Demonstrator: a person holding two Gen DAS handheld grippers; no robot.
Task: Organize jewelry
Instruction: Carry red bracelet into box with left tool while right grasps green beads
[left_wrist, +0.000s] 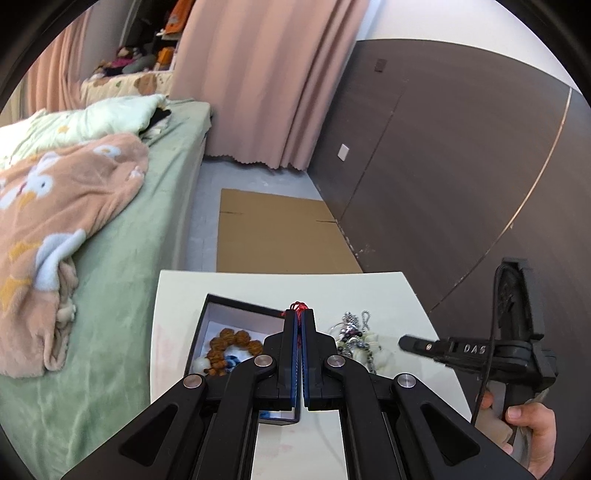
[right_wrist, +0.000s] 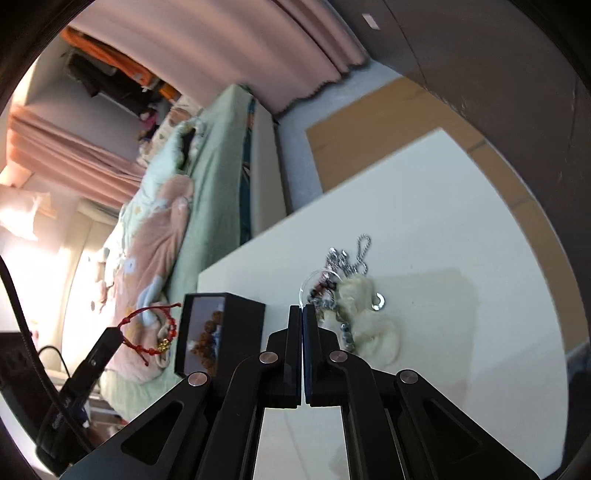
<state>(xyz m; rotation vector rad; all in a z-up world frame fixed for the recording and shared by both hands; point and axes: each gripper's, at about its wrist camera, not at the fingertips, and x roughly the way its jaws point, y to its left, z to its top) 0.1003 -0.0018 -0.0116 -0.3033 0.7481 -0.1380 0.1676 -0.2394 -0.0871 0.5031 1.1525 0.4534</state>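
Left wrist view: the left tongs (left_wrist: 299, 314) are clamped on a red cord bracelet (left_wrist: 298, 306), above the open black jewelry box (left_wrist: 236, 306) holding a brown bead bracelet (left_wrist: 232, 345) on the white counter (left_wrist: 391, 295).

Right wrist view: the right tongs (right_wrist: 302, 312) are closed and empty, beside a tangled jewelry pile (right_wrist: 347, 291); the red cord bracelet (right_wrist: 155, 332) hangs left of the box (right_wrist: 243, 325).

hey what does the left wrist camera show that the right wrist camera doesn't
Only the left wrist view shows the right gripper from the side and the hand holding it. Only the right wrist view shows the whole red string bracelet hanging from the left gripper. Both show the black box with brown beads inside, the jewelry pile and the white table.
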